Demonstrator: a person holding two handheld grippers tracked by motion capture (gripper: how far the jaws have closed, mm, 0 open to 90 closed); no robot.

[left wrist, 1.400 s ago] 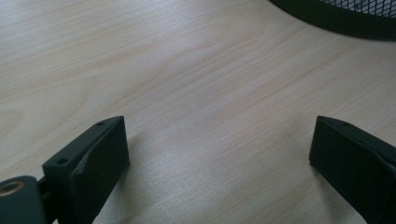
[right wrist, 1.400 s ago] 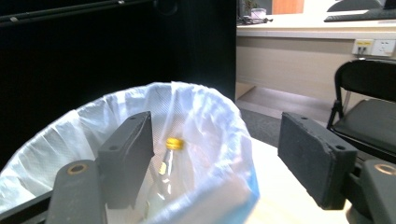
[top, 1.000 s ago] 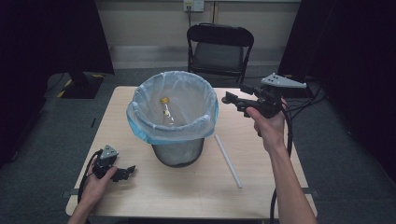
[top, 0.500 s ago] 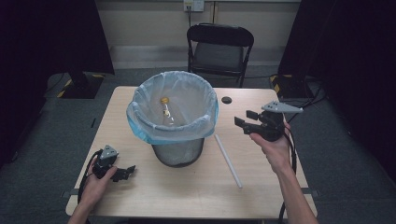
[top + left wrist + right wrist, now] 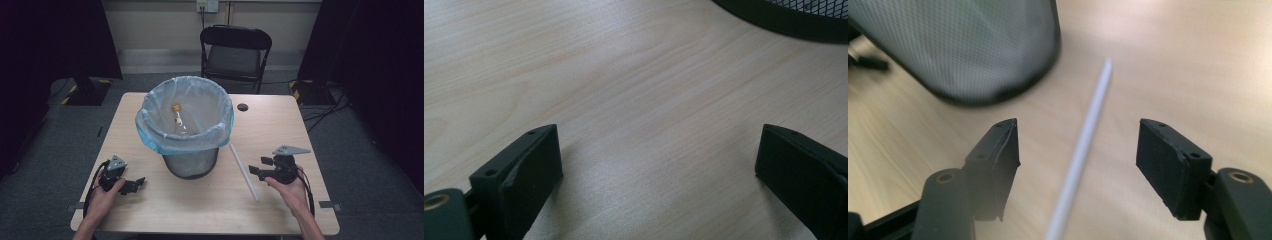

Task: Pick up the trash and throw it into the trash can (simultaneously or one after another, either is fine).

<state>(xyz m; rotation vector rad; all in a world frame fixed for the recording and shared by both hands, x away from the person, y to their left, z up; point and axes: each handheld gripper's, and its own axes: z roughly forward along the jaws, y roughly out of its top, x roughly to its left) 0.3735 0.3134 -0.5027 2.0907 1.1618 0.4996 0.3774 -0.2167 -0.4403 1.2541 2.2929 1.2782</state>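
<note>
A black mesh waste bin [image 5: 190, 161] with a pale blue liner [image 5: 185, 122] stands mid-table; a clear bottle with a yellow cap [image 5: 177, 116] lies inside. A white stick [image 5: 243, 171] lies on the table right of the bin. My right gripper [image 5: 256, 169] is open, low over the table just right of the stick; in the right gripper view the stick [image 5: 1080, 155] runs between the spread jaws of that gripper [image 5: 1078, 165], with the bin [image 5: 968, 50] beyond. My left gripper [image 5: 138, 184] rests open at the front left, its jaws [image 5: 659, 175] wide over bare wood.
The wooden table [image 5: 280, 125] has a round cable hole [image 5: 243, 107] at the back. A black folding chair [image 5: 236, 55] stands behind the table. Cables trail from both grippers toward the front edge.
My right gripper came down and toward me from beside the bin's rim to just above the table next to the white stick. The left gripper stayed put.
</note>
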